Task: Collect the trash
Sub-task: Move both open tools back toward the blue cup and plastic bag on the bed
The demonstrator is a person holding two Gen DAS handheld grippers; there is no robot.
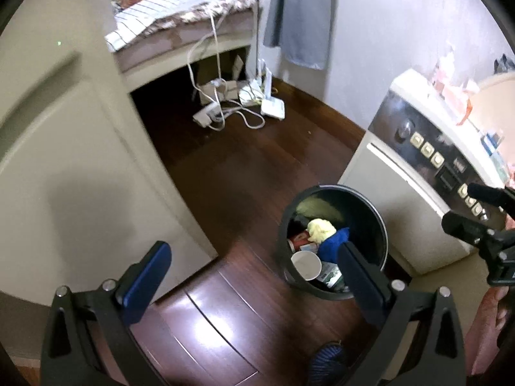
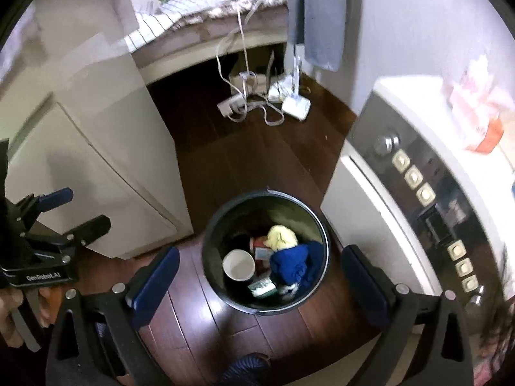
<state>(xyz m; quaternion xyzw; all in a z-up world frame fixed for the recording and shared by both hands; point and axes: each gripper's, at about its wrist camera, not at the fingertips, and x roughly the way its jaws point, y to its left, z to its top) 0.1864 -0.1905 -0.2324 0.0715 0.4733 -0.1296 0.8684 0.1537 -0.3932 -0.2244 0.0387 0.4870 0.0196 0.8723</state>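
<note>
A black round trash bin [image 2: 267, 193] stands on the dark wood floor, right below my right gripper [image 2: 262, 276]. That gripper is open, with nothing between its blue pads. In the bin lie a white paper cup [image 2: 238, 264], a crumpled yellow wad [image 2: 281, 236], a blue cloth [image 2: 296, 262] and some packaging. In the left wrist view the bin [image 1: 322, 188] sits lower right, partly behind the right finger of my left gripper [image 1: 254, 273], which is open and empty. The cup [image 1: 305, 263] and the yellow wad [image 1: 320, 230] show there too. Each gripper appears at the edge of the other's view.
A white washing machine [image 2: 402, 177] stands close to the right of the bin. A cream cabinet [image 2: 96, 148] stands to its left. Further back, cables and a power strip [image 1: 222, 112] lie on the floor under a bed [image 1: 180, 9]. A grey garment [image 1: 299, 13] hangs on the wall.
</note>
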